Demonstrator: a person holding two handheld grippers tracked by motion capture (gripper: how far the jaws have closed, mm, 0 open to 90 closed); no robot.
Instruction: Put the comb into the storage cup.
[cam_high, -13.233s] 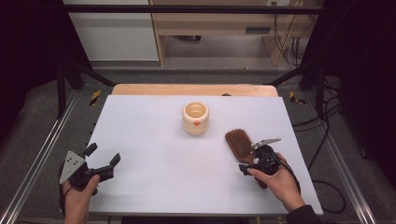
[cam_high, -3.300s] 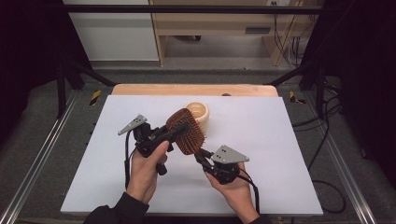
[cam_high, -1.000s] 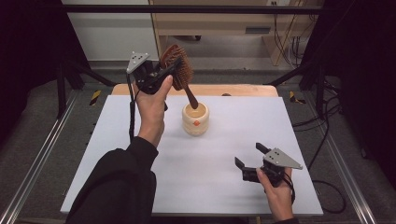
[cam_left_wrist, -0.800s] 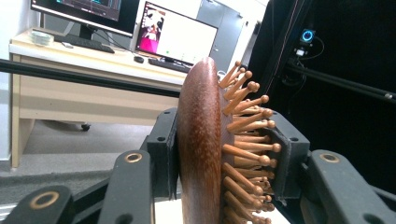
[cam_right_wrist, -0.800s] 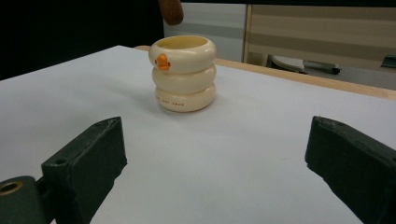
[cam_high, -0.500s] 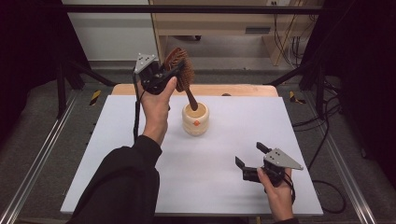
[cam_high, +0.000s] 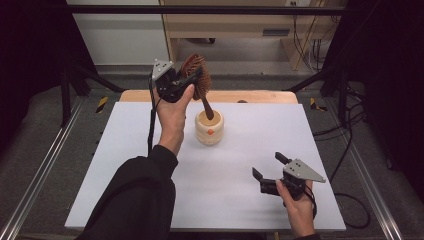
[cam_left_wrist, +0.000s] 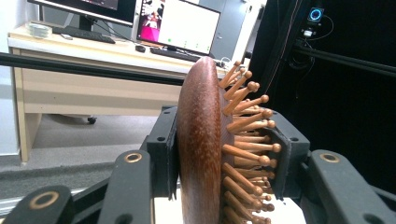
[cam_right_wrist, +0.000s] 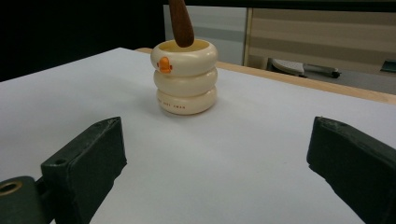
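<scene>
Right gripper (cam_high: 268, 171) near the table's (cam_high: 125, 165) front edge, jaws wide apart, nothing between them, parked well clear of the work. Cup (cam_high: 209, 127) stands upright mid-table, toward the back. Above it, left gripper (cam_high: 192, 85) raised, jaws clamped across the brush (cam_high: 196, 75) head, one pad on the smooth back, one against the bristles. Handle points down; its tip sits at the cup's mouth, just inside the rim. Judged: insertion begun, not finished. Left: lower the brush in, release.
</scene>
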